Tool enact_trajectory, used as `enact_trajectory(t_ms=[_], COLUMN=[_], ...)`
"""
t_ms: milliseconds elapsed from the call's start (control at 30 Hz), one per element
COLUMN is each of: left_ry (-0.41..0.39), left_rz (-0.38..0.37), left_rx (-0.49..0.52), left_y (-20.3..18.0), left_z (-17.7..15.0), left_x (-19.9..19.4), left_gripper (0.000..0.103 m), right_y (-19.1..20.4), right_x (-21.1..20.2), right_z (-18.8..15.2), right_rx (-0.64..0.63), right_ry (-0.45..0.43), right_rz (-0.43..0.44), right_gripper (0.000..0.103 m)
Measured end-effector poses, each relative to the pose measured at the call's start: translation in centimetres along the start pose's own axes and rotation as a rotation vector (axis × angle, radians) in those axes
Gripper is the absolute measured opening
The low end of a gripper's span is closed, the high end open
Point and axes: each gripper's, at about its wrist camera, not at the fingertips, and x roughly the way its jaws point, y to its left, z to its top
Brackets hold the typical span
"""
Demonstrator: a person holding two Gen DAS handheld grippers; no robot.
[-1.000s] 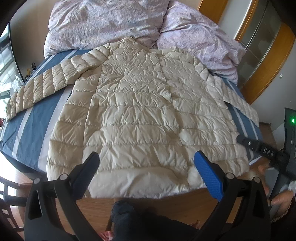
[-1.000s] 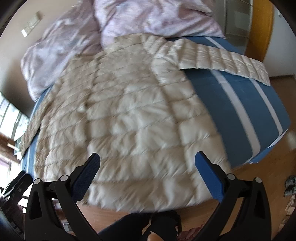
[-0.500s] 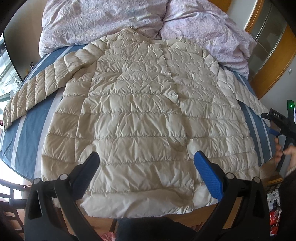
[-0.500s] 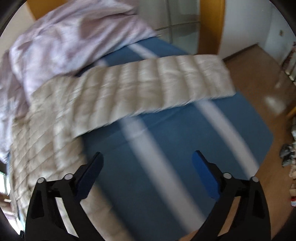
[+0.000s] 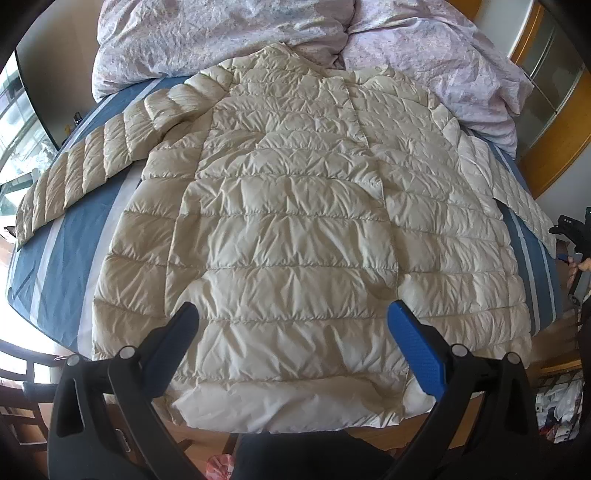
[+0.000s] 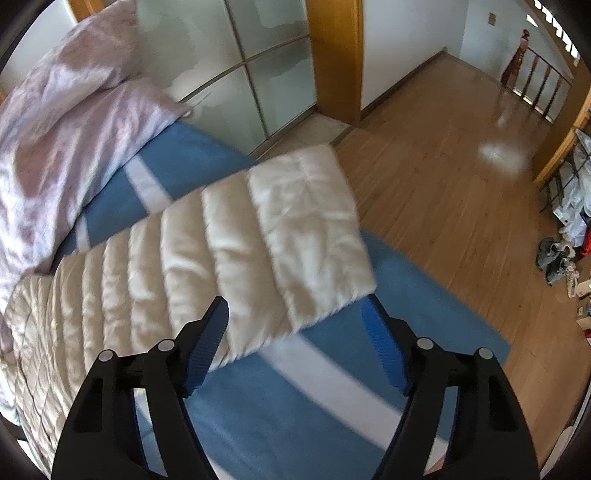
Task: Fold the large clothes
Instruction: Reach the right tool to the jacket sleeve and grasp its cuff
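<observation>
On the blue striped bed (image 5: 55,266), the jacket (image 5: 295,229) lay flat, sleeves spread, collar toward the far pillows (image 5: 221,33). Your left gripper (image 5: 291,343) hung wide open above its near hem. Your right gripper (image 6: 295,343) was closing over the right sleeve (image 6: 258,236) cuff, pads not yet pressing.

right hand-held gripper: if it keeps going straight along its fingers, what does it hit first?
Most likely the cuff end of the jacket sleeve, which lies between the closing jaws of the right hand-held gripper; the blue bedsheet is under it. Depth is uncertain.
</observation>
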Motion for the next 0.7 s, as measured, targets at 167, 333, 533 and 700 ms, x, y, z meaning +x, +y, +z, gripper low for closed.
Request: enact_trajectory(t_ms=[167, 333, 533, 700], left_ry=[-0.001, 0.002, 0.007, 0.014], left_rz=[0.014, 0.027, 0.034, 0.029], left_rx=[-0.012, -0.019, -0.022, -0.025], left_y=[0.4, 0.7, 0.9, 1.2], left_z=[-0.2, -0.4, -0.2, 0.0], left_x=[-0.3, -0.3, -0.1, 0.3], left_gripper=[0.101, 0.101, 0.101, 0.101], right_y=[-1.0, -1.9, -1.6, -1.1], right_x=[1.7, 2.7, 2.5, 2.2], right_z=[1.6, 1.5, 0.7, 0.4], right_rx=[0.050, 0.048, 0.015, -0.021], right_ry=[0.020, 0.062, 0.043, 0.036], right_rz=[-0.034, -0.059, -0.082, -0.061], right_gripper=[0.070, 0.057, 0.046, 0.019])
